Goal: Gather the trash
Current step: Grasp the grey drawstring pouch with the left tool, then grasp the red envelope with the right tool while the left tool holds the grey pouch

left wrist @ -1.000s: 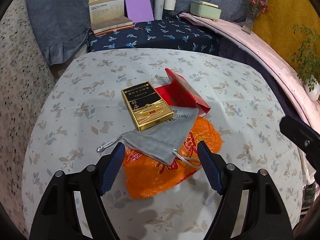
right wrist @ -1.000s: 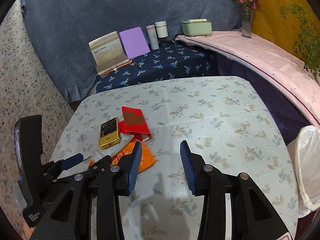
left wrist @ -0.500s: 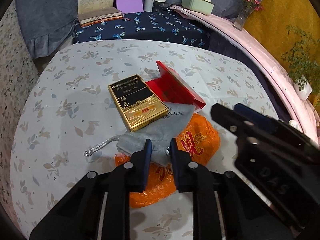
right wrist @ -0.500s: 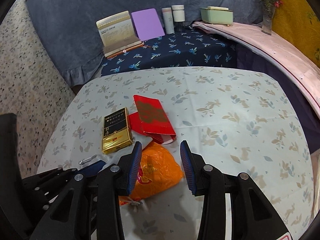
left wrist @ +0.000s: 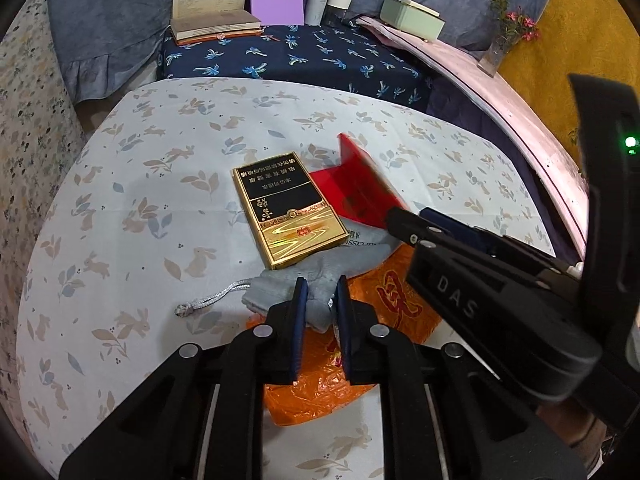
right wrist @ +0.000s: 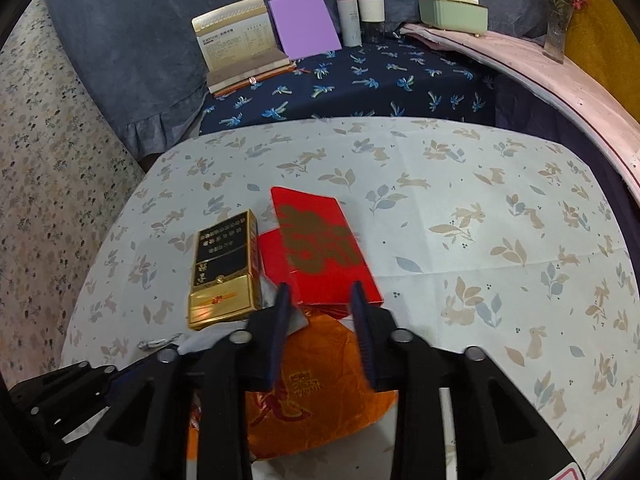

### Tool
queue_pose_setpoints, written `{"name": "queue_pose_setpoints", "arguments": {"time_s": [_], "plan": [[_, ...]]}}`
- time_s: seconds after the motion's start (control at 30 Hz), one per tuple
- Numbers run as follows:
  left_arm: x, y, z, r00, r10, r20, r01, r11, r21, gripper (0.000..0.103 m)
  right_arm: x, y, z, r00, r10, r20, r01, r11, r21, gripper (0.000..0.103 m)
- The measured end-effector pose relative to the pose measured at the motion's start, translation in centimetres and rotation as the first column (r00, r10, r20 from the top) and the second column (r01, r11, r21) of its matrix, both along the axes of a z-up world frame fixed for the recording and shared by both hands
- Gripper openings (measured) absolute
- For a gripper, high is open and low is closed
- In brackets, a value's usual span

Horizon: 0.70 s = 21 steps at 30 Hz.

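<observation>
Pale cloth printed with leaves and rabbits covers the table [left wrist: 132,216], and behind it a dark blue patterned surface [right wrist: 360,80] carries an open book [right wrist: 240,52], a purple board [right wrist: 304,24], two cylindrical containers [right wrist: 360,12] and a pale green box [right wrist: 452,14]; a small vase of pink flowers [left wrist: 504,36] stands on the pink-covered ledge to the right. The trash lies in one overlapping heap near the middle of the table: a gold and black box [left wrist: 286,210] resting partly on a grey drawstring pouch [left wrist: 320,276], a red envelope [right wrist: 320,248] beside the box with its flap raised, and a crumpled orange plastic bag [left wrist: 384,300] underneath at the near edge. The left gripper [left wrist: 320,292] is pinched on a fold of the pouch, its jaws having just closed in on the cloth. The right gripper [right wrist: 320,300] reaches in from the right across the orange bag, its jaws narrowing on either side of the envelope's near edge, though whether the pads press it cannot be told. In the left wrist view the right gripper's body hides part of the bag and envelope.
</observation>
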<state>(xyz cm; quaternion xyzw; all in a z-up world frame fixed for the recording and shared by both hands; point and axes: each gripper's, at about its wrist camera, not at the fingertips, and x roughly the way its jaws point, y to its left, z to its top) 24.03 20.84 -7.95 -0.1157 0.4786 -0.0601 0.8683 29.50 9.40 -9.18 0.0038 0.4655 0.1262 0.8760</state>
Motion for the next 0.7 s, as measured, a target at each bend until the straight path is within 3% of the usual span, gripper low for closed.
{"name": "queue_pose_setpoints", "arguments": {"time_s": [0.17, 0.7], "plan": [[-0.1, -0.4, 0.4, 1.0, -0.001, 0.004, 0.001, 1.0, -0.003, 0.014, -0.6, -1.5, 0.4, 0.999, -0.03, 0.024, 0.03, 1.0, -0.01, 0.003], [-2.1, -7.3, 5.7, 0.989, -0.108, 0.104, 0.112, 0.993, -0.029, 0.012, -6.7, -11.5, 7.3, 0.961, -0.221, 0.169, 0.214, 0.975, 0.06, 0.002]]}}
